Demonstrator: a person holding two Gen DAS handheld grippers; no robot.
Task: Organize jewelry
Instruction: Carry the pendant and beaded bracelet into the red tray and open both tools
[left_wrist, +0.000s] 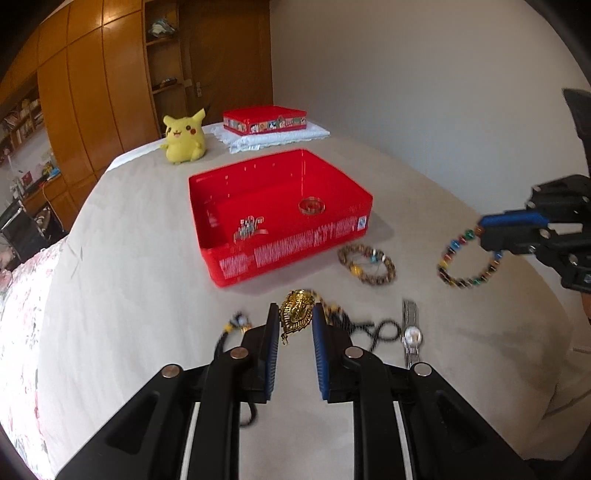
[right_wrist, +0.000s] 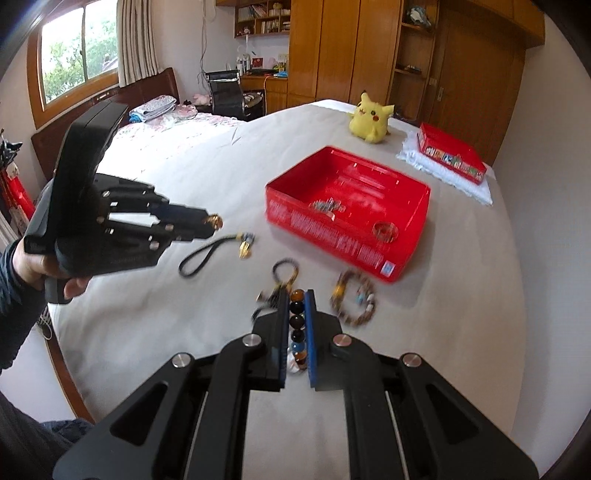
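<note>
Partly done, judging by the contents of the open red box (left_wrist: 280, 206) on the bed (left_wrist: 129, 295): a small glinting cluster of trinkets (left_wrist: 249, 227) near its left front corner and a ring-shaped piece (left_wrist: 312, 205) toward the right. Left outside on the sheet: a brown beaded bracelet (left_wrist: 366, 264) just right of the box's near wall, a watch (left_wrist: 411, 334) nearer and further right, a black cord with gold charm (right_wrist: 214, 253) at the near left.

Left claw (left_wrist: 295, 323): apart, set either side of a gold pendant (left_wrist: 296, 311) on a dark bead string; contact with the pads impossible to confirm from the left wrist view, though the side view shows the gold at the very tip.

Right claw (right_wrist: 297, 325): clamped on a multicoloured bead bracelet (left_wrist: 467, 258), hanging in a loop clear of the bed, well right of the box and not yet over it.

Both pieces probably next for the box.
</note>
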